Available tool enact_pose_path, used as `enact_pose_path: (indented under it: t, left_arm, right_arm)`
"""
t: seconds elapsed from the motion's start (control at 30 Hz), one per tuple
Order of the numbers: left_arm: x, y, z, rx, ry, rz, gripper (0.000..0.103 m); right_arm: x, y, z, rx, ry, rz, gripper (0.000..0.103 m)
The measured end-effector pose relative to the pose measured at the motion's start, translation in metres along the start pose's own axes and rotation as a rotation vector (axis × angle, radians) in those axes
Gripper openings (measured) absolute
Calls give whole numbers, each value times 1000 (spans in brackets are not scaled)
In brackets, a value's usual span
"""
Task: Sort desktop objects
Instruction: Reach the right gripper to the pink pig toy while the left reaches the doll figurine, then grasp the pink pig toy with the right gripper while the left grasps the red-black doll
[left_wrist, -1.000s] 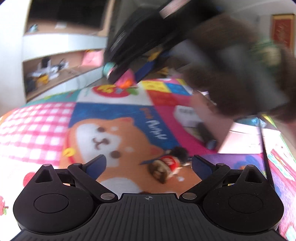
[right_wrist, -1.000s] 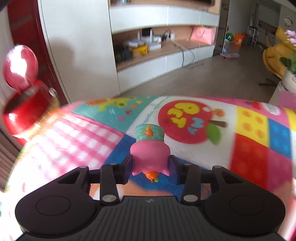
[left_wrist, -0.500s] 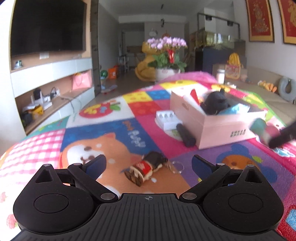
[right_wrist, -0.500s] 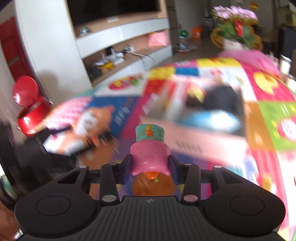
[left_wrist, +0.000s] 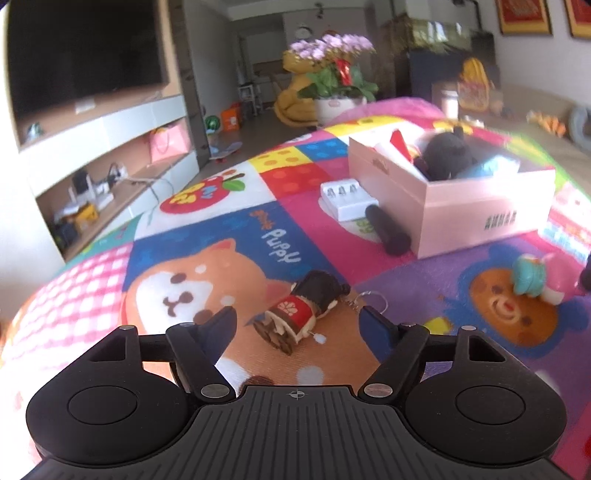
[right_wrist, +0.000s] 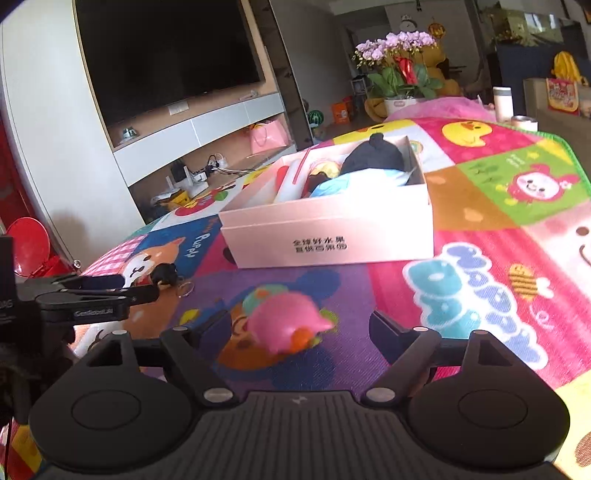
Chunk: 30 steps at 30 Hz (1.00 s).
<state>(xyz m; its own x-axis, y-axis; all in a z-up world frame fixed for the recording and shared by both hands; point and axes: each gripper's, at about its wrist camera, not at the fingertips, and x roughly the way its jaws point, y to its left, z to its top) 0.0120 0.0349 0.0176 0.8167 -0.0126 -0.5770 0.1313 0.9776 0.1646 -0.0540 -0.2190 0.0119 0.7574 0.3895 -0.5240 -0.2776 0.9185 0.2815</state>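
A pink and teal toy figure (right_wrist: 286, 325) lies on the colourful mat between the fingers of my right gripper (right_wrist: 299, 326), which is open. It also shows in the left wrist view (left_wrist: 535, 278) on the bear patch. A small doll keychain (left_wrist: 299, 312) with a red robe and dark hair lies just ahead of my open left gripper (left_wrist: 297, 325). A pink cardboard box (left_wrist: 480, 206) holds a black plush and other items; it also shows in the right wrist view (right_wrist: 332, 236).
A white case (left_wrist: 345, 197) and a black cylinder (left_wrist: 388, 234) lie beside the box's left side. My left gripper's arm (right_wrist: 85, 295) shows at the left of the right wrist view. A TV cabinet and flower pot stand beyond the mat.
My right gripper swung over to the mat in front of the box and opened, letting go of the pink toy, which now lies on the mat. My left gripper has come closer to the doll.
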Motion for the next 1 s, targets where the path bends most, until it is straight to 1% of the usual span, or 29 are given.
enact_pose_path:
  t: [0.07,0.13,0.17,0.2,0.23,0.27,0.37,0.47,0.6,0.7,0.73,0.8,0.83,0.9,0.93,1.0]
  left_arm:
    - [6,0,1,30,16,11,77]
    - [14,2,3,36,31,6,76]
    - [17,3,4,27,35,-1,73]
    - [20,5,5,11,35,-15,64]
    - [21,6,7,-8,41,-30,59]
    - [22,6,8,-24,44,-37,51]
    - [15,-3,8,-15,35,-67,50]
    - [-6,-19,5,-3,11,-141,50]
    - [-42,-43,-5,39,-26,-266,51]
    - [-52,-56,-16,62,-17,-305,54]
    - [-52,-59,-19,70,-13,-303,56]
    - [-49,-59,-25,74,1,-271,61]
    - [-47,-57,-26,64,10,-259,62]
    - [-44,-49,-28,40,23,-234,71]
    - [-44,-44,-29,32,24,-218,73]
    - [-41,-35,-29,15,23,-170,79]
  right_arm:
    - [-1,0,0,3,-17,10,87]
    - [-3,-1,-2,11,-28,26,88]
    - [-3,-1,-2,18,-30,30,89]
    - [-3,-3,-2,26,-30,35,90]
    - [-3,-4,-2,37,-28,38,91]
    - [-2,-6,-2,47,-25,39,92]
    - [-2,-8,-2,70,-22,39,95]
    - [-2,-10,-2,84,-27,35,97]
    - [1,-10,-2,86,-17,31,98]
    - [2,-9,-2,79,-11,17,99]
    - [3,-8,-2,74,-10,7,100]
    - [3,-4,-2,55,-6,-20,100]
    - [3,-1,-3,41,-7,-31,100]
    - [2,4,-3,9,-13,-43,102]
    - [2,6,-4,-7,-12,-46,103]
    - [5,9,-4,-27,-4,-54,103]
